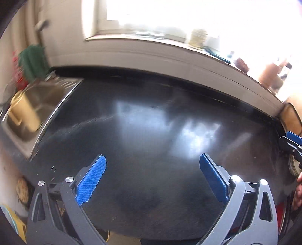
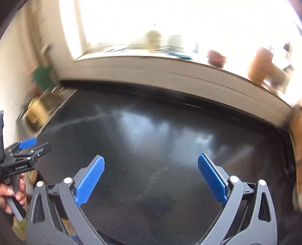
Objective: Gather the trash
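Both views are blurred, and a dark, glossy desk is seen filling the middle of each. The left gripper is held over the near part of the desk, its jaws spread wide, and nothing is gripped between the blue pads. The right gripper is held the same way: jaws wide apart, only bare dark surface seen between them.

In the left wrist view, the right gripper is caught at the far right edge, just a blue pad and black linkage. In the right wrist view, the left gripper is seen at the left edge, gripped by a hand around its grey handle.

No trash can be made out on the desk in either view; where the task's thing lies cannot be told from these pictures. Pale window glare is reflected on the desk top.

At the far left a steel sink is set into the desk, with a yellow pot inside it. Behind the sink a green cloth is hung by the wall, with something red beside it, too blurred to name. Along the far edge a pale sill is run under a bright window. On the sill a pale jar and a dark brown object are stood, both smeared by blur. At the right end an orange-brown shape is seen, not identifiable.
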### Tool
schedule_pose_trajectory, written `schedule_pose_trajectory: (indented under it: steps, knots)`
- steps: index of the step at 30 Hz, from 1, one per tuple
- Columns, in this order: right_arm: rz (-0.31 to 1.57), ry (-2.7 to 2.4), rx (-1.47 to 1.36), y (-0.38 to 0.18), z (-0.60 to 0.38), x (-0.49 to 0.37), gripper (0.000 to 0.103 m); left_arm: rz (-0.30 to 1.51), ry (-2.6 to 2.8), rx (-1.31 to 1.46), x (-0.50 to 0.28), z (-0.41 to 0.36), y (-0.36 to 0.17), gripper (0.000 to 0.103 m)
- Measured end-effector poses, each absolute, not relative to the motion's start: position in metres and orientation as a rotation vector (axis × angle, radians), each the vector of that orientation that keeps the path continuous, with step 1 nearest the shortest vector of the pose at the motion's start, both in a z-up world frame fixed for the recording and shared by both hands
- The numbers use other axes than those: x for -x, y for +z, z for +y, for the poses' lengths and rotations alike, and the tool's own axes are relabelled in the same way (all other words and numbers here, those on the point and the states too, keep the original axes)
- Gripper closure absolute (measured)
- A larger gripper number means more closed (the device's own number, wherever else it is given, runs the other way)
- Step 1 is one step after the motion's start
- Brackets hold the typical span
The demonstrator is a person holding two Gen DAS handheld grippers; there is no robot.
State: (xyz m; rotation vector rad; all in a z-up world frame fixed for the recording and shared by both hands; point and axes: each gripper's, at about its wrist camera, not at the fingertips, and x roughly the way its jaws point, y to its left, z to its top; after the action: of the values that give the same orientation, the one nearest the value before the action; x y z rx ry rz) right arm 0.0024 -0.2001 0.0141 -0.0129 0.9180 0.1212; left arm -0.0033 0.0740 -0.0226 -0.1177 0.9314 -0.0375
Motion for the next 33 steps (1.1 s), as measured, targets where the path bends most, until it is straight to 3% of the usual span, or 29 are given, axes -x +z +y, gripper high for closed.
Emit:
schedule_pose_trajectory:
  steps: [11,33]
  knots:
    - [0.911,-0.074,-0.103,0.025,-0.290,0.013,0.007,0.963,-0.161,-0.034,-0.037,-0.012,-0.011,0.007]
    - [0.926,-0.014,-0.117,0.024,-0.277,-0.010,0.007,0.967,-0.149,-0.023,-0.048,-0.016,-0.006,0.007]
